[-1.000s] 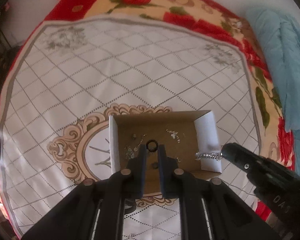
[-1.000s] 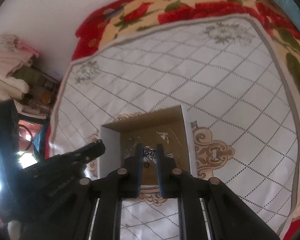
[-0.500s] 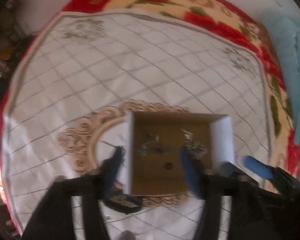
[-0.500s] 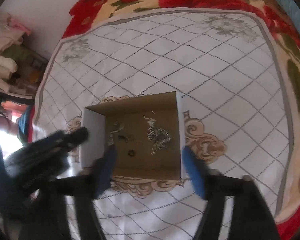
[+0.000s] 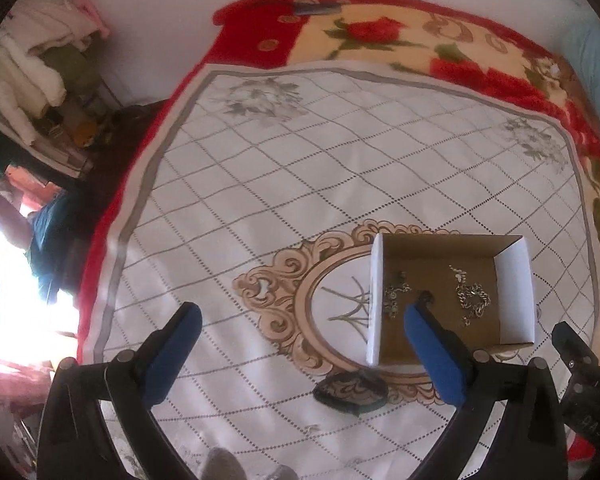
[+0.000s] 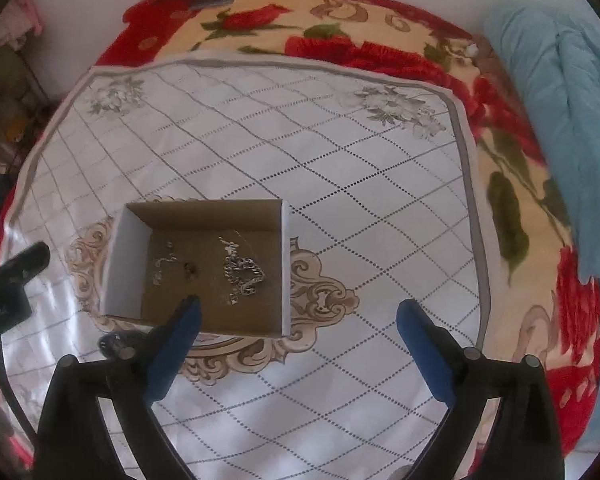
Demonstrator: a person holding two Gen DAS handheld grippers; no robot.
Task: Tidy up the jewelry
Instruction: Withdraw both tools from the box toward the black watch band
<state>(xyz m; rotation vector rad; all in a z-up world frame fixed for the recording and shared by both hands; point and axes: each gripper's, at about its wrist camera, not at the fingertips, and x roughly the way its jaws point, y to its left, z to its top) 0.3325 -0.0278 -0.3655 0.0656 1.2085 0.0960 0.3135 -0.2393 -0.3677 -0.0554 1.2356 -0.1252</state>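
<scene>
**A:** Any writing out there?

**B:** One spot only. In the left wrist view, low at the right edge, the right gripper (image 5: pixel 590 324) pokes in, and its black casing (image 5: pixel 584 396) carries a short row of pale raised characters (image 5: pixel 592 424).

**A:** Can you read them?

**B:** Barely. They sit upside down and tilted from this camera, three or so characters. An A and an S look likely; the other one I cannot tell, letter or digit.

**A:** And the right wrist view?

**B:** Nothing legible there. Patterns and flowers on the fabrics, but no words, numbers or brand marks that I can make out.
</scene>
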